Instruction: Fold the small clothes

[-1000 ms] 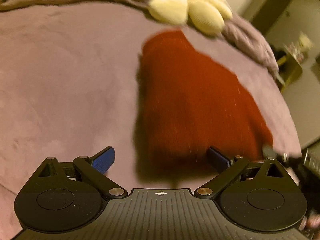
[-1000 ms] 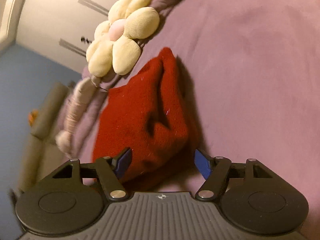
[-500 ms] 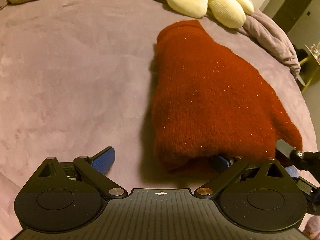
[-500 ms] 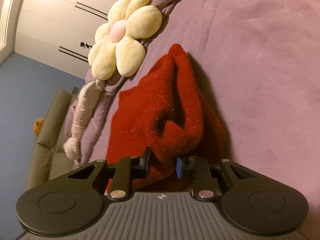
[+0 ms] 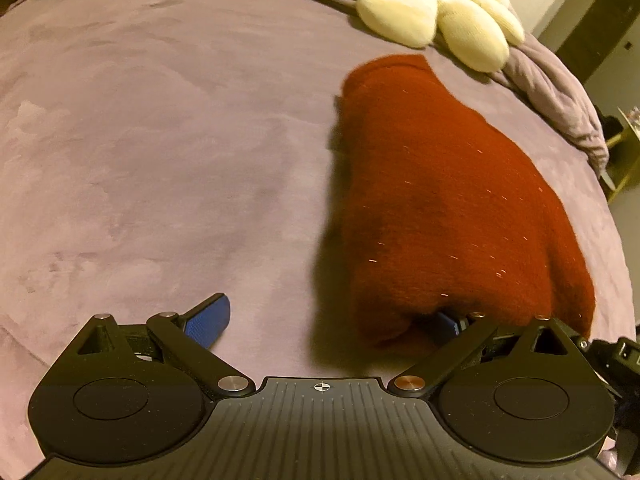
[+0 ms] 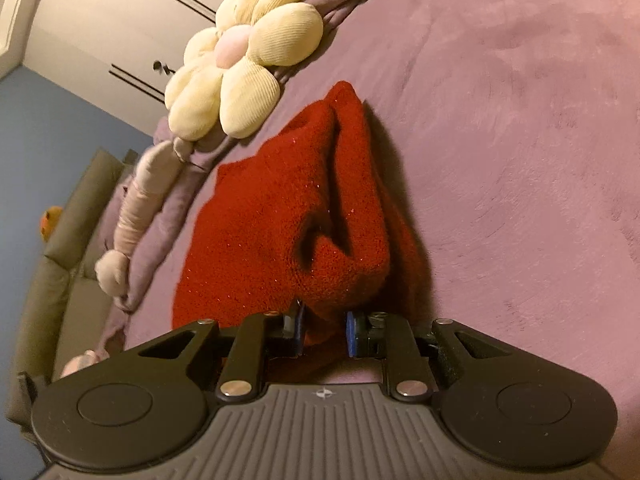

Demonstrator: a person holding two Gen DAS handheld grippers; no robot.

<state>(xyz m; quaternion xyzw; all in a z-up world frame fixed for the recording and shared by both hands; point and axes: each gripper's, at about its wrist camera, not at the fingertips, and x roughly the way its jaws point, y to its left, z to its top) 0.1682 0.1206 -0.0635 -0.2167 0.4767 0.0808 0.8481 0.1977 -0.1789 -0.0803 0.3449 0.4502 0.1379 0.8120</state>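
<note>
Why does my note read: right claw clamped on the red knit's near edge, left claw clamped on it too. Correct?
Not quite. The left wrist view shows the left claw wide open. The right claw is indeed clamped on the red knit at its near edge.

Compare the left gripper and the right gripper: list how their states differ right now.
The left gripper is wide open, holding nothing; the right gripper is shut on the red fuzzy knit garment. Only one of the left gripper's blue pads is tucked under the garment's near edge, the other sits over the bare mauve bedspread; the right gripper pinches a bunched fold. Both share black bodies, blue pads and a spot at the garment's near end.
</note>
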